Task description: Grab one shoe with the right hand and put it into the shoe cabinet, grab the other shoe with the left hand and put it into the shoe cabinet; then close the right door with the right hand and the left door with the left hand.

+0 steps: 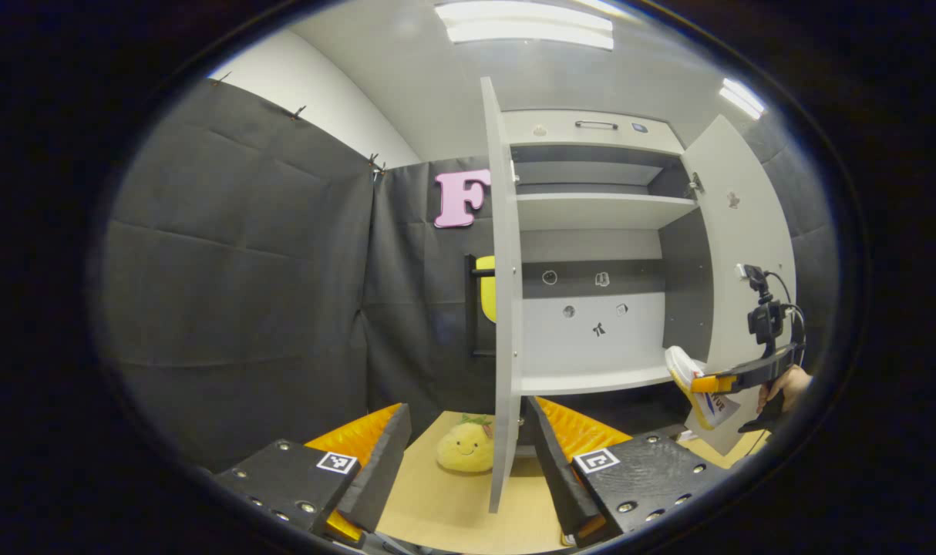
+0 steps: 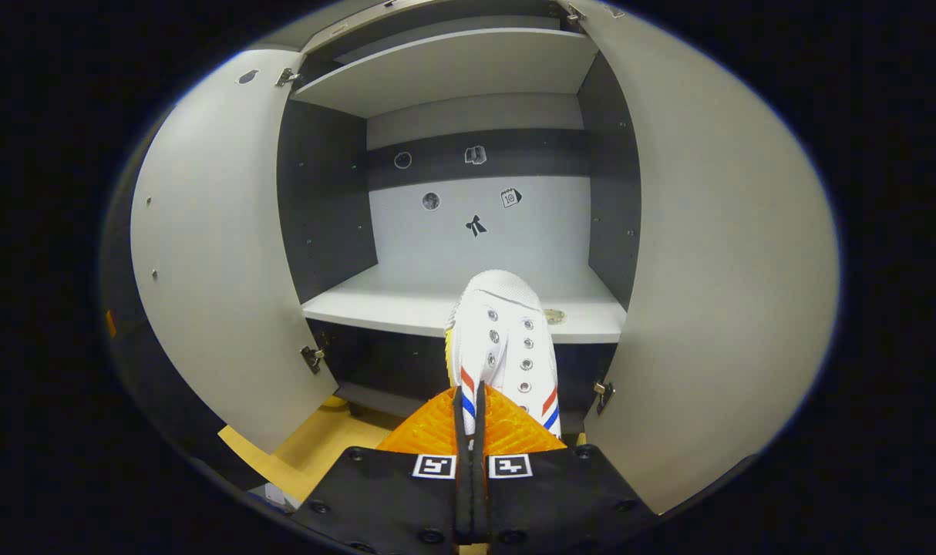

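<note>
One shoe in transit to the cabinet, step one of four

Right gripper (image 2: 472, 439): jaws closed together on the white shoe (image 2: 503, 339), gripping it at the heel end; toe points forward, sole side to the left of that view. Toe overhangs the front edge of the lower shelf (image 2: 406, 304) of the shoe cabinet (image 2: 476, 77); the rest of the shoe hangs in the air in front of the shelf, not resting on it. Both doors stand open: left door (image 2: 213, 239), right door (image 2: 715, 254).

Left gripper (image 1: 468, 462): jaws spread wide, holding nothing, low over the table (image 1: 437, 501). A yellow plush toy (image 1: 466, 447) lies on the table just ahead of it, beside the left door's edge. From this view the right gripper and its shoe sit at the shelf's right front corner, a hand behind.

Second shoe: cannot locate it.

Judgement: first placement is under way, not finished. Next move calls for pushing the shoe deeper so the sole sits flat on the shelf, then parting the jaws and backing straight out between the doors.
</note>
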Available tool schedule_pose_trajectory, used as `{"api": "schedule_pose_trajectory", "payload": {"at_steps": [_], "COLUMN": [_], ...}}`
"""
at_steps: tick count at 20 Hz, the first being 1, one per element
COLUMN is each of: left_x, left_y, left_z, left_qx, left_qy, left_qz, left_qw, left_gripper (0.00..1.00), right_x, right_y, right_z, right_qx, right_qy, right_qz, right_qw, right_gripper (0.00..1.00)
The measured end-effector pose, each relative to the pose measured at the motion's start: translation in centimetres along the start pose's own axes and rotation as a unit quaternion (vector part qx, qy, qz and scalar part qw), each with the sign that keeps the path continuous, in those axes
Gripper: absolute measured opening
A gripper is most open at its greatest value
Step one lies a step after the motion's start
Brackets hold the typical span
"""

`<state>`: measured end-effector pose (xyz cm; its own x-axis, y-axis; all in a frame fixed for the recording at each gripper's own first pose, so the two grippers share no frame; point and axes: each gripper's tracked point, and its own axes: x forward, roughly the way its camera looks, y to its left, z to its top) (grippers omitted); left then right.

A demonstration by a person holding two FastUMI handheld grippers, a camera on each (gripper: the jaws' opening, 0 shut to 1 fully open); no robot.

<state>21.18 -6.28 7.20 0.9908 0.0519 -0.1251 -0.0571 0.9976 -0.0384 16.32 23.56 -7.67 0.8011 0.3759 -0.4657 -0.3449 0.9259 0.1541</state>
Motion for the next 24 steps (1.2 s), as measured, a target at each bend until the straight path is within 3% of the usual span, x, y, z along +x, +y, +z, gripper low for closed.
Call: {"api": "schedule_pose_trajectory", "payload": {"at_steps": [10, 24], "left_x": [-0.2, -1.1], "left_y": [1.2, 2.9], "left_z": [-0.5, -1.3], "left_qx": [0.000, 0.005], "left_qy": [0.013, 0.040], "left_qz": [0.028, 0.067], "left_qw": [1.000, 0.997], "left_gripper": [0.84, 0.84], "right_x": [4.7, 15.5], "right_y": [-1.4, -4.1], "right_z": [6.6, 11.7], "right_qx": [-0.009, -0.010], "right_qy": [-0.041, -0.023], "right_qz": [-0.019, -0.064], "right_qw": [0.999, 0.998], "right_gripper": [0.01, 0.01]}}
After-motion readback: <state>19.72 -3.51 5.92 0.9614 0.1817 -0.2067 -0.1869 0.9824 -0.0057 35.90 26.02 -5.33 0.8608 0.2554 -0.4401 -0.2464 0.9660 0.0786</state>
